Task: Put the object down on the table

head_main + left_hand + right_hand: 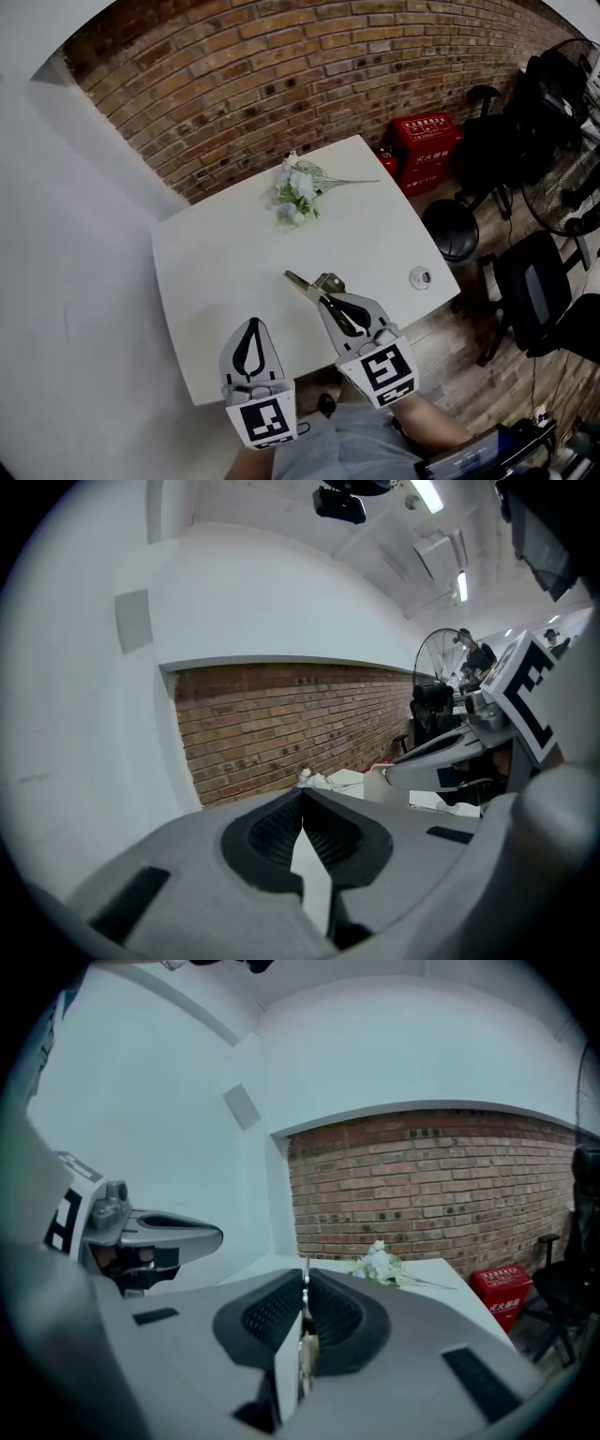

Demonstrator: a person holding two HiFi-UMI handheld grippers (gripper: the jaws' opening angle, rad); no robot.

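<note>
My right gripper [326, 289] hovers over the near middle of the white table [216, 272]. It is shut on a thin flat metal object [302, 282] with a brass-coloured end that sticks out past the tips toward the far left. In the right gripper view the object's edge [306, 1335] stands upright between the pressed pads, with the gripper [306, 1277] pointing at the flowers. My left gripper [251, 325] hangs at the table's near edge, to the left of the right one. Its jaws [302, 795] are shut with nothing between them.
A bunch of pale artificial flowers [298, 187] lies at the table's far side. A small round metal thing [421, 277] sits near the right edge. Red crates [427, 141], a black stool [450, 230], office chairs and a fan stand to the right, before a brick wall.
</note>
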